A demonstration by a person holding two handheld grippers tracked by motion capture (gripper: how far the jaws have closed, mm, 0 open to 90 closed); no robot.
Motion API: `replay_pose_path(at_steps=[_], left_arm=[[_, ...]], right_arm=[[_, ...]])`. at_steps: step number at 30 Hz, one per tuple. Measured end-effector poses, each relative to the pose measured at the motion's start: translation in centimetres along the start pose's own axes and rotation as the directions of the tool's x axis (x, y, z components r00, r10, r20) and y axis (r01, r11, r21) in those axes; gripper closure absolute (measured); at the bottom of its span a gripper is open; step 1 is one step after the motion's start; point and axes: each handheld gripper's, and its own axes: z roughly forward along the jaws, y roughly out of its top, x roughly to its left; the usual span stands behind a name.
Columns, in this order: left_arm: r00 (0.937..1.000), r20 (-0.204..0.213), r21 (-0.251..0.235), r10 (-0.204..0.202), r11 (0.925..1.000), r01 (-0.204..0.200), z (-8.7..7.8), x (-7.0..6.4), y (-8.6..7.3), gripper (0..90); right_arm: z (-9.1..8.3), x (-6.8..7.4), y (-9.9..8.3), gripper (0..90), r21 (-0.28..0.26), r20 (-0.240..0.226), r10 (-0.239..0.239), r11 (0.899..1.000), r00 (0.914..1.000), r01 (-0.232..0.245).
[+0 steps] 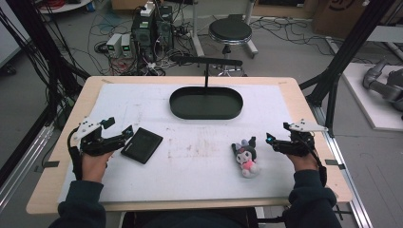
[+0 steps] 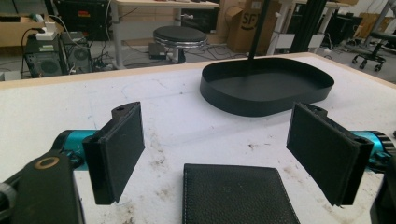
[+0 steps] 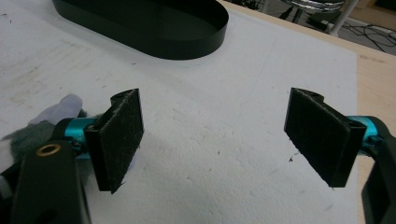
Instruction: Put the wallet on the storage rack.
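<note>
A black leather wallet point(image 1: 142, 145) lies flat on the white mat, left of centre; in the left gripper view the wallet point(image 2: 238, 195) sits just ahead of and below the jaws. My left gripper point(image 1: 119, 128) is open, its tips just left of the wallet, nothing held. A small plush toy point(image 1: 246, 155) with dark ears and a pink body lies right of centre. My right gripper point(image 1: 278, 134) is open a little to the right of it; the plush toy point(image 3: 56, 114) peeks out behind the left jaw. A black oval tray point(image 1: 206, 114) with an upright handle stands at the back.
The white mat point(image 1: 190, 161) covers most of the wooden table point(image 1: 47, 190). Beyond the far edge stand a black stool point(image 1: 230, 31), computer cases point(image 1: 152, 28) and loose cables on the floor. Black frame posts point(image 1: 347, 52) rise at the right.
</note>
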Motion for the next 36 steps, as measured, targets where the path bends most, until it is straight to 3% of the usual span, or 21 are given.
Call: replay_pose_path(at_steps=[9, 17, 19, 22, 25, 28, 29, 33, 34, 35, 36], left_arm=[[0.9999, -0.006, 0.007, -0.011, 0.9999, 0.011, 0.3, 0.4, -0.2, 19.1], [1.0000, 0.007, 0.017, -0.006, 0.9998, 0.005, 0.2, 0.2, -0.2, 21.3], [0.9997, 0.024, 0.028, -0.009, 0.9996, 0.008, 0.2, 0.3, -0.3, 24.5], [0.9982, 0.060, 0.061, -0.005, 0.9981, 0.001, 0.2, 0.5, -0.4, 36.5], [0.9972, 0.071, 0.085, -0.024, 0.9962, 0.018, 0.2, 0.7, -0.6, 36.5], [0.9953, 0.088, 0.136, -0.040, 0.9903, 0.028, 0.6, 1.1, -1.3, 33.1], [0.9947, 0.083, 0.170, -0.061, 0.9844, 0.046, 1.0, 1.3, -1.7, 32.4], [0.9950, 0.068, 0.209, -0.073, 0.9763, 0.057, 1.4, 1.6, -2.0, 30.4], [0.9953, 0.060, 0.238, -0.076, 0.9694, 0.059, 1.6, 1.6, -2.1, 30.4], [0.9953, 0.060, 0.238, -0.076, 0.9694, 0.059, 1.6, 1.6, -2.1, 30.6], [0.9955, 0.058, 0.279, -0.075, 0.9588, 0.056, 1.8, 1.6, -2.3, 31.2]], right_arm=[[0.0, -0.5, -0.2, 20.1, -0.007, -0.005, 0.026, 1.000, 0.9997, -0.026], [-0.4, -0.3, -0.3, 20.1, -0.013, 0.002, 0.021, 1.000, 0.9998, -0.021], [-0.4, -0.2, -0.2, 20.1, -0.011, -0.001, 0.020, 1.000, 0.9998, -0.020], [-0.2, -0.1, -0.2, 20.2, -0.003, -0.001, 0.008, 1.000, 1.0000, -0.008], [-0.2, 0.1, -0.2, 20.1, 0.001, -0.004, 0.004, 1.000, 1.0000, -0.004], [-0.2, 0.3, -0.1, 20.2, 0.002, -0.007, -0.007, 1.000, 1.0000, 0.007], [-0.2, 0.4, -0.1, 20.2, 0.004, -0.007, -0.008, 1.000, 0.9999, 0.008], [-0.2, 0.6, -0.1, 20.1, 0.006, -0.010, -0.014, 1.000, 0.9999, 0.014], [-0.1, 0.6, -0.1, 20.2, 0.009, -0.009, -0.013, 1.000, 0.9999, 0.014], [-0.1, 0.6, -0.1, 20.2, 0.009, -0.009, -0.013, 1.000, 0.9999, 0.014], [-0.1, 0.5, -0.1, 20.2, 0.009, -0.010, -0.010, 1.000, 0.9999, 0.010]])
